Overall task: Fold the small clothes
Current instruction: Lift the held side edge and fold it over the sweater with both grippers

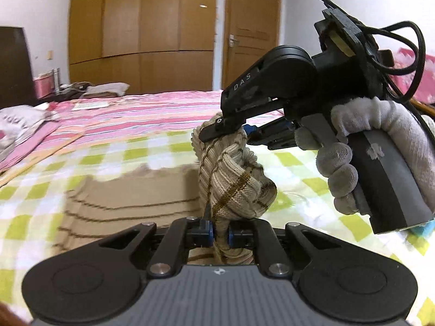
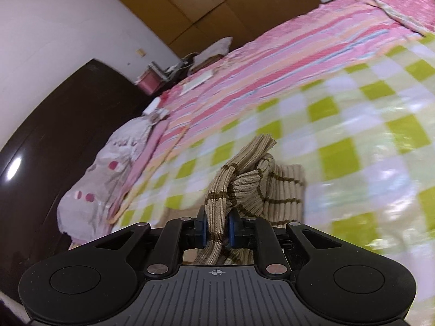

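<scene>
At the bottom centre of the left wrist view, your left gripper (image 1: 216, 237) is clamped on a bunched edge of the beige ribbed knit garment (image 1: 233, 179), its blue pads (image 1: 208, 233) pressing the fabric from both sides. Higher in that view, right of centre, your right gripper (image 1: 217, 133), carried in a gloved hand (image 1: 380, 146), bites the same garment at a second point close by. The right wrist view confirms it: the right gripper is closed on a twisted roll of the knit at bottom centre.

Part of the garment is raised off the green-checked bed cover (image 1: 299, 163); the remainder lies flat on the cover at centre left of the left view.

Judgement: the step in hand is lifting an edge to fold it over. Both holds are on rolled, twisted cloth and sit near each other, so the fold line will likely come out crooked. You should draw the two grips apart until the edge runs straight, carry it level over the flat portion, and lay it down before you release.
</scene>
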Action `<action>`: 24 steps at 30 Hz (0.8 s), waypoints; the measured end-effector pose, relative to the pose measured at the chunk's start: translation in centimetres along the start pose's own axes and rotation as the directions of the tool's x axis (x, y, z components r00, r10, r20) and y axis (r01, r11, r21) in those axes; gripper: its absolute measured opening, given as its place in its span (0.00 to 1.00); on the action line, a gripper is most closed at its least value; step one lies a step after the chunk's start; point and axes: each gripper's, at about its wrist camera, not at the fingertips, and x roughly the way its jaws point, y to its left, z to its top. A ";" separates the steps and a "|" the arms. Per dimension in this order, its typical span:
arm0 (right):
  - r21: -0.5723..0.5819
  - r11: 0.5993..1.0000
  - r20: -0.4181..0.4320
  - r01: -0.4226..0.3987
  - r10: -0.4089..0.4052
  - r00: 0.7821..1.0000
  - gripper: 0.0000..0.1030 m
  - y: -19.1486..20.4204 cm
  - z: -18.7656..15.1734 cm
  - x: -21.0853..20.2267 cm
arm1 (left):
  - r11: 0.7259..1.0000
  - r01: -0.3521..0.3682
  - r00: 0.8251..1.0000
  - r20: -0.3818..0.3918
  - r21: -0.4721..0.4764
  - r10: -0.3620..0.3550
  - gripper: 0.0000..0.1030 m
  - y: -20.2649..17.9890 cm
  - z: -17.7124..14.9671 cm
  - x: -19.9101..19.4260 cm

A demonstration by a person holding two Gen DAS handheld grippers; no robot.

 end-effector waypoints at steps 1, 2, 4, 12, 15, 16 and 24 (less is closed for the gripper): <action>-0.010 1.000 -0.005 -0.006 0.006 1.000 0.14 1.0 -0.1 0.6 | 1.000 -0.010 1.000 0.004 -0.008 0.010 0.17 0.8 -0.1 -0.4; -0.017 1.000 -0.009 -0.011 0.011 1.000 0.14 1.8 -0.3 1.1 | 1.000 -0.020 1.000 0.006 -0.015 0.020 0.17 1.5 -0.1 -0.8; -0.032 0.999 -0.021 -0.020 0.019 1.000 0.14 3.6 -0.7 2.3 | 0.999 -0.040 0.999 0.009 -0.036 0.040 0.17 3.2 -0.4 -1.3; -0.105 0.994 -0.092 -0.024 0.015 0.996 0.14 9.5 -2.9 7.5 | 0.988 -0.085 0.996 -0.010 -0.129 0.085 0.17 9.1 -2.1 -2.3; -0.152 0.988 -0.118 -0.003 -0.015 0.993 0.14 11.4 -4.1 9.8 | 0.980 -0.097 0.995 -0.028 -0.176 0.093 0.17 11.1 -3.0 -2.3; -0.165 0.986 -0.125 0.009 -0.030 0.992 0.14 11.9 -4.5 10.5 | 0.975 -0.097 0.995 -0.037 -0.199 0.091 0.17 11.8 -3.3 -2.2; -0.216 0.976 -0.184 0.042 -0.083 0.979 0.22 13.7 -6.6 14.5 | 0.944 -0.082 0.995 -0.087 -0.320 0.057 0.17 15.3 -5.1 -1.4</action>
